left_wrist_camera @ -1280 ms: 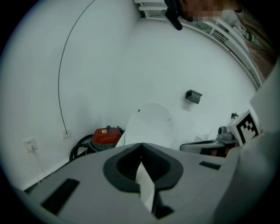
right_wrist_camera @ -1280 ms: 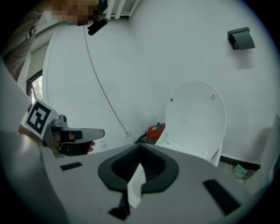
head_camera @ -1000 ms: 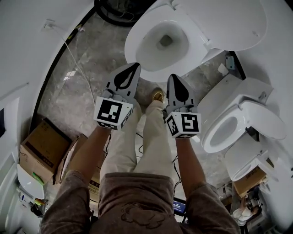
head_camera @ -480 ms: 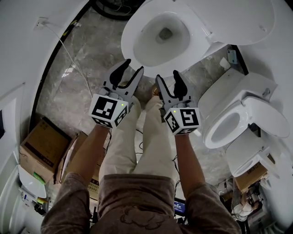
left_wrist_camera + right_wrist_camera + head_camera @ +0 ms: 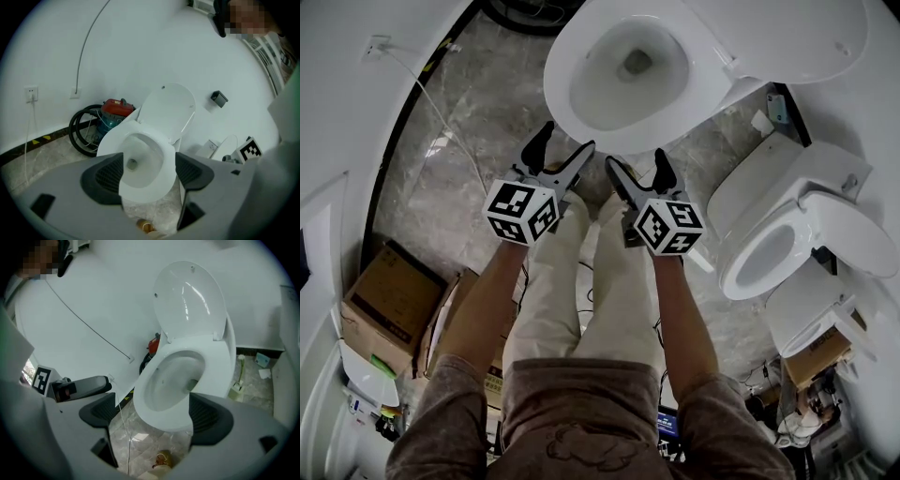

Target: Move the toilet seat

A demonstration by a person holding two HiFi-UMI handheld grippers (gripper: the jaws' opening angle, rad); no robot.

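the person is standing squarely in front of the open toilet, which is filling the upper middle of the head view, and is holding both tools side by side low over their own legs. the left gripper [image 5: 565,142] is spreading its jaws, and they are already standing wide with nothing pinched between them. the right gripper [image 5: 636,161] is doing the same beside it, also empty. in each gripper view the front curve of the bowl is showing in the gap between the pads, but it is lying beyond them, not touching them.

the toilet seat [image 5: 623,141] is lying flat on the bowl rim, its front edge sitting just above the two sets of jaw tips in the head view. the lid [image 5: 192,301] is standing upright behind it, towards the top of the right gripper view, so only the ring is left to move. the pairing looks deliberate. both grippers are aiming at the near edge of the ring, one on each side of its centre line, probably because that free edge, farthest from the hinges, is the easiest place to get a jaw under. the widening jaws are likely making room for the thickness of the ring.

another toilet [image 5: 769,253] is crowding the right of the head view, and a cardboard box [image 5: 389,300] is sitting at the lower left, both well apart from the grippers.
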